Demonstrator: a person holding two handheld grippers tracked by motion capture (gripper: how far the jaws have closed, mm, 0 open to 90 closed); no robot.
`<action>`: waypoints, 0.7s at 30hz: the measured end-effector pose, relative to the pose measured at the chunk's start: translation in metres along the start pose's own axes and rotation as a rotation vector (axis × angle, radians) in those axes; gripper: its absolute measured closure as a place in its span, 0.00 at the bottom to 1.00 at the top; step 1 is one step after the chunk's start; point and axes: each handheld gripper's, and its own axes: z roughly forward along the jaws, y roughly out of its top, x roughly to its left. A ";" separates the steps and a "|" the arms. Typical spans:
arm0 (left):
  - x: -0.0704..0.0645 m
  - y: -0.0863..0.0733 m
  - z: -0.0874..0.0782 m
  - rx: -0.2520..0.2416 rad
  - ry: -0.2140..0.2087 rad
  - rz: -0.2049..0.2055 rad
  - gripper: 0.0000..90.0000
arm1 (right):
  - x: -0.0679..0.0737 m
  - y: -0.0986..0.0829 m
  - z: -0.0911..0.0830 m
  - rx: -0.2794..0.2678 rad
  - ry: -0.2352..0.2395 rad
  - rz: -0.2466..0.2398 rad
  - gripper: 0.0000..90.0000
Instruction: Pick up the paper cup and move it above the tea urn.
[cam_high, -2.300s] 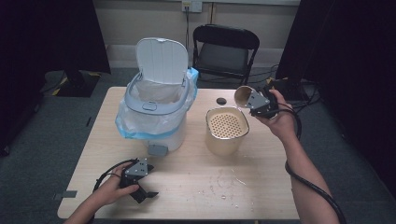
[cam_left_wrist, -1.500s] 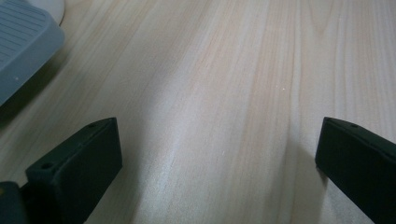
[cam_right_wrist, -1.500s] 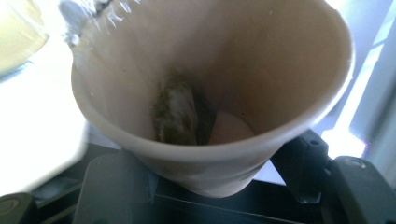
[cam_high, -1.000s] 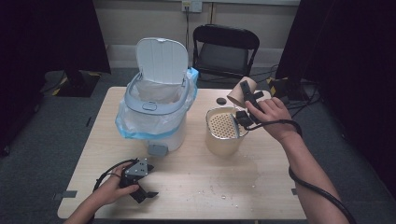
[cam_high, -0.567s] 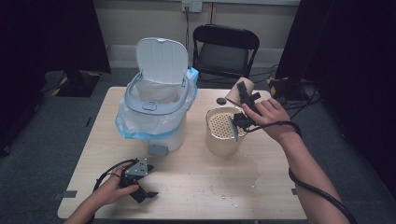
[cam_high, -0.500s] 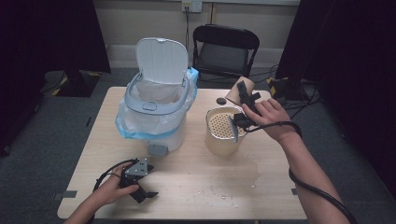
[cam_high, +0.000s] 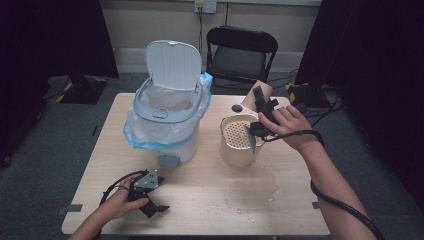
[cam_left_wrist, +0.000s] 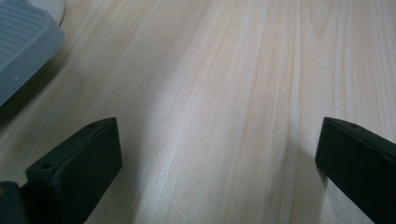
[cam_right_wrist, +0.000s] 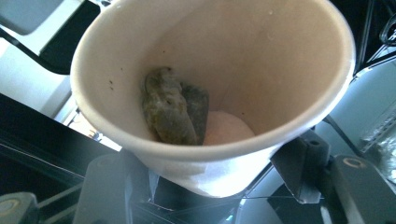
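— Paper cup (cam_high: 261, 91) location from the high view?
— It is sitting tipped in the right gripper (cam_high: 260, 107), just beyond the far right rim of the strainer can (cam_high: 239, 142) at table centre right. The left gripper (cam_high: 146, 192) is resting on the table (cam_high: 210, 195) near left, below the white bin (cam_high: 167, 117).

— Left gripper view?
— Jaws are standing wide apart over bare wood, holding nothing; the bin's grey pedal (cam_left_wrist: 21, 49) is lying far left.

— Right gripper view?
— Jaws are pinching the cup (cam_right_wrist: 210, 88) low on its wall. A wet tea bag (cam_right_wrist: 173, 107) is clinging inside.
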 end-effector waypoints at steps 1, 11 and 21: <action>0.000 0.000 -0.001 0.012 0.001 0.002 0.00 | -0.001 0.000 0.000 0.001 -0.004 -0.004 0.44; 0.000 0.000 -0.001 0.011 0.001 0.002 0.00 | 0.001 0.000 -0.002 0.041 -0.031 -0.026 0.44; 0.000 0.000 0.000 0.006 0.001 0.001 0.00 | 0.000 0.000 -0.002 0.037 -0.030 -0.033 0.44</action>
